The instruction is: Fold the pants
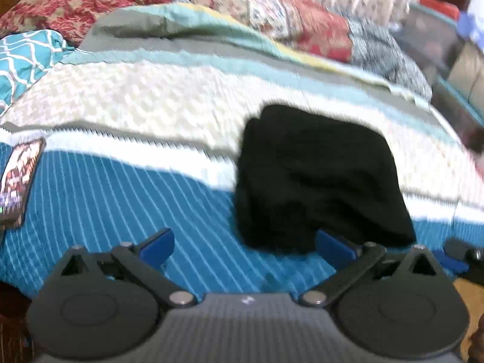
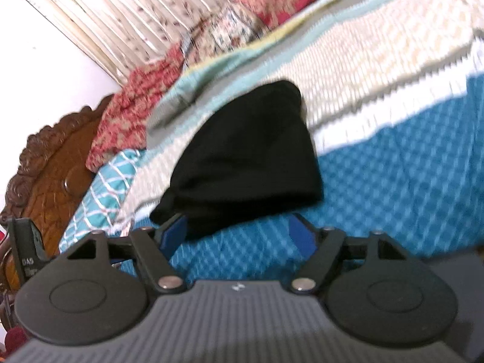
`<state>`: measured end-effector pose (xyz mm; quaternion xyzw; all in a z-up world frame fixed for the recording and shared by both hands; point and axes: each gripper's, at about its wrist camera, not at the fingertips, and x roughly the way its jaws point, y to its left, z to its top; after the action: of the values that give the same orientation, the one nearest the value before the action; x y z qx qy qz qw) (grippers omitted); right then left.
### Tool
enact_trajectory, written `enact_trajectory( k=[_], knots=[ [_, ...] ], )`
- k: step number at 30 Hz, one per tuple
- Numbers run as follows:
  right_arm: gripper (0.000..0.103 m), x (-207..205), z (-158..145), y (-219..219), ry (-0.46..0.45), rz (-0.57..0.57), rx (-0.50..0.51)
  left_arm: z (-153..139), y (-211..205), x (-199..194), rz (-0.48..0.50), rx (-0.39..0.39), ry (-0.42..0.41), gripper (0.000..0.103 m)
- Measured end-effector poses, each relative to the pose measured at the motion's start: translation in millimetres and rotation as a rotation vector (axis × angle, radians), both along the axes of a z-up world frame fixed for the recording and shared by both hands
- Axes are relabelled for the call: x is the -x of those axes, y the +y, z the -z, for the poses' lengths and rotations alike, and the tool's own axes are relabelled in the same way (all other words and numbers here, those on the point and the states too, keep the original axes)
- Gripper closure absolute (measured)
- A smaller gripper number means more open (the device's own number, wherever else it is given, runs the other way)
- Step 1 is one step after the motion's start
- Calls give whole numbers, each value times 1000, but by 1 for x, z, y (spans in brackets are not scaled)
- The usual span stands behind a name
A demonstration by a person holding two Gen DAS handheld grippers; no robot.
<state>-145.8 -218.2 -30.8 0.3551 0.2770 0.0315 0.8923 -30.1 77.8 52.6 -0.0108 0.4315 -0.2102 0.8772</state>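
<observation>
Right now the black pants point(image 1: 317, 178) lie folded into a compact bundle on the striped bedspread point(image 1: 121, 181), straddling its blue and cream bands. Both views are blurred. The left gripper point(image 1: 245, 246) hangs just before the bundle's near edge, jaws spread wide, its right-hand finger at the cloth's hem without pinching it. The right gripper point(image 2: 239, 233) sits on the other side, jaws likewise spread, a corner of the pants point(image 2: 242, 157) drooping beside its left-hand finger. Patterned quilts point(image 1: 90, 3) are heaped at the far side, near a carved wooden headboard point(image 2: 51, 163) and a curtain point(image 2: 127, 15).
</observation>
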Motion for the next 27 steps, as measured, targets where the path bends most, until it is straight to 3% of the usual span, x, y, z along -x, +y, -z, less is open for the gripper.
enact_trajectory(
  k=[4, 10, 19, 21, 22, 23, 25, 26, 27],
  knots=[
    [23, -16, -1, -14, 3, 32, 32, -3, 8, -41, -33, 49, 30, 0],
    [18, -45, 5, -38, 0, 51, 29, 22, -7, -84, 23, 111, 138, 0],
    [18, -93, 34, -53, 47, -43, 10, 81, -40, -121, 67, 292, 379, 0],
    [17, -104, 42, -49, 46, -82, 0, 83, -51, -120, 92, 330, 369, 1],
    [23, -109, 42, -46, 29, -107, -19, 82, -58, -118, 113, 324, 360, 5],
    [31, -114, 39, -42, 19, -139, -62, 79, -64, -114, 125, 302, 334, 27],
    [57, -115, 22, -34, -17, -149, -18, 62, -71, -106, 146, 265, 283, 50],
    [60, -116, 11, -32, -43, -163, -1, 52, -72, -106, 157, 261, 266, 60],
    [70, -117, -1, -32, -83, -183, 1, 41, -74, -107, 173, 259, 244, 62]
  ],
)
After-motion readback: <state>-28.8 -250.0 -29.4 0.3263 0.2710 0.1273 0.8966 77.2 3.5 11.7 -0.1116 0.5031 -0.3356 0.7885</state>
